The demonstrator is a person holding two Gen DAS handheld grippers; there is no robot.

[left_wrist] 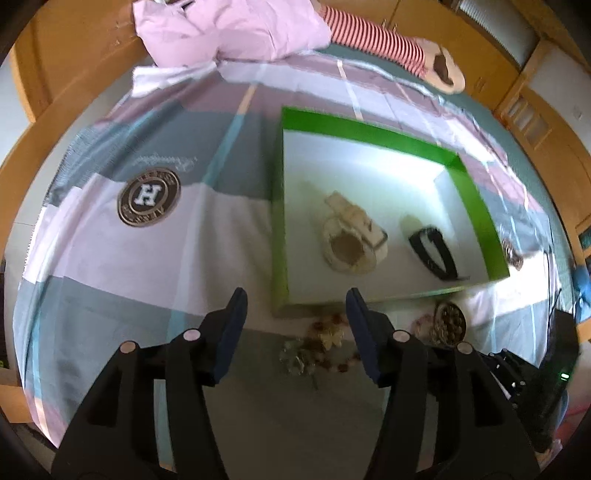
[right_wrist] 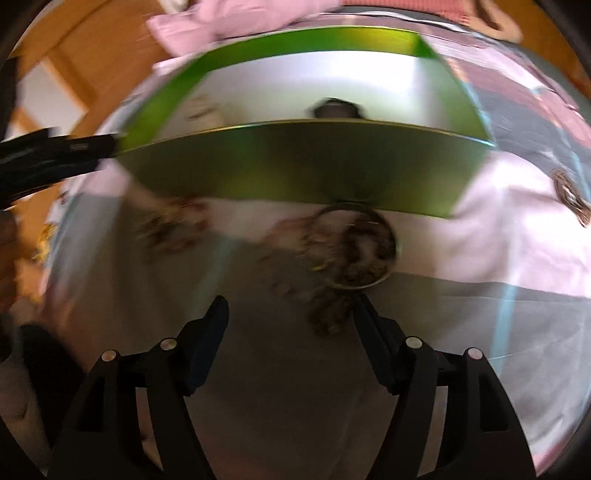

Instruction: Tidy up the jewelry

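Observation:
A green box with a white floor lies on the bed. Inside it are a cream watch and a black band. Loose beaded jewelry lies on the sheet in front of the box, beside a small round tin of beads. My left gripper is open and empty above the loose jewelry. In the blurred right wrist view, the box's green wall is close ahead, the round tin lies before it, and more beads lie to the left. My right gripper is open and empty.
The patchwork sheet carries a round H badge print. A pink cloth heap and a red-striped sleeve lie at the far end. Wooden bed frame rings the bed. The other gripper's black body shows at left.

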